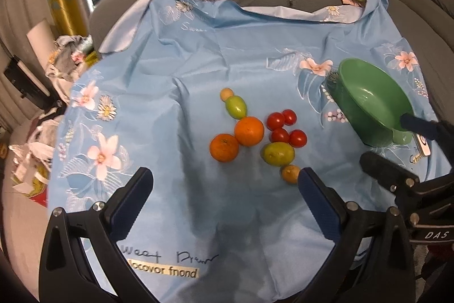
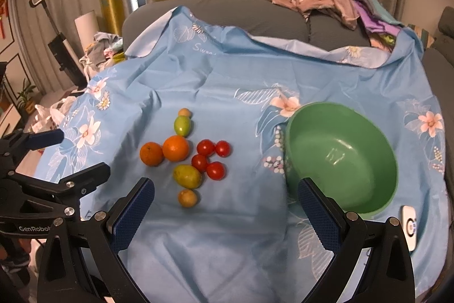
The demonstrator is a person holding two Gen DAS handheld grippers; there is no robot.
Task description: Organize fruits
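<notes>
- Blue flowered cloth (image 2: 215,232) lay spread over a grey sofa (image 2: 249,16), with curtains and a heap of clothes behind.
- Loose fruit sat in a cluster on the cloth: two oranges (image 2: 176,147) touching each other, four cherry tomatoes (image 2: 206,147) bunched beside them, a larger green-yellow fruit (image 2: 187,175) just below, and smaller pieces at either end of the group.
- An empty green bowl (image 2: 340,158) stood to the right of the cluster, apart from it, probably the place meant for the fruit.
- The oranges looked firm and fairly heavy, best taken across the widest part; their round skins could roll out of a shallow grip.
- The tomatoes looked light, smooth and easy to crush, so each would want a gentle pinch across the middle.
- The left gripper (image 1: 224,189) hovered short of the fruit, jaws spread wide and holding nothing.
- The right gripper (image 2: 225,196) likewise stood wide apart and unladen, one finger near the bowl's rim.
</notes>
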